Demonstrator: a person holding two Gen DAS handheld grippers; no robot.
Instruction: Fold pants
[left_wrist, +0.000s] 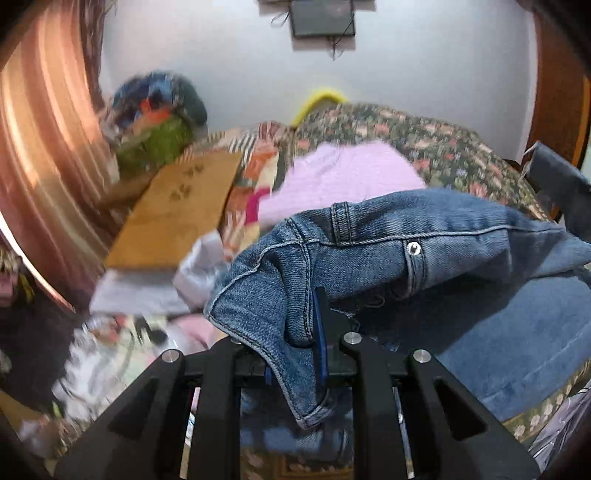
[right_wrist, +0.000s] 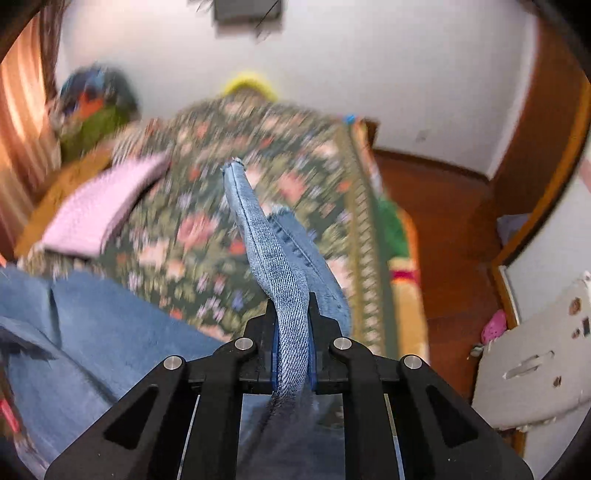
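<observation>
Floral bedspread (right_wrist: 221, 192) over bed; folded pink cloth (left_wrist: 343, 177) on it; wooden board (left_wrist: 177, 210) beside; copper-coloured curtain (left_wrist: 40, 147); white wall (right_wrist: 369, 74).

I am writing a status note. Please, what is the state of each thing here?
jeans: lifted off the bedspread, clamped at two places
left gripper: jaws shut on jeans
right gripper: jaws shut on jeans
pink cloth: lying flat on the floral bedspread

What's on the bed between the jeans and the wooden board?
In the left wrist view, a pink knitted cloth and a strip of patchwork cover lie between the jeans and the wooden board.
</observation>
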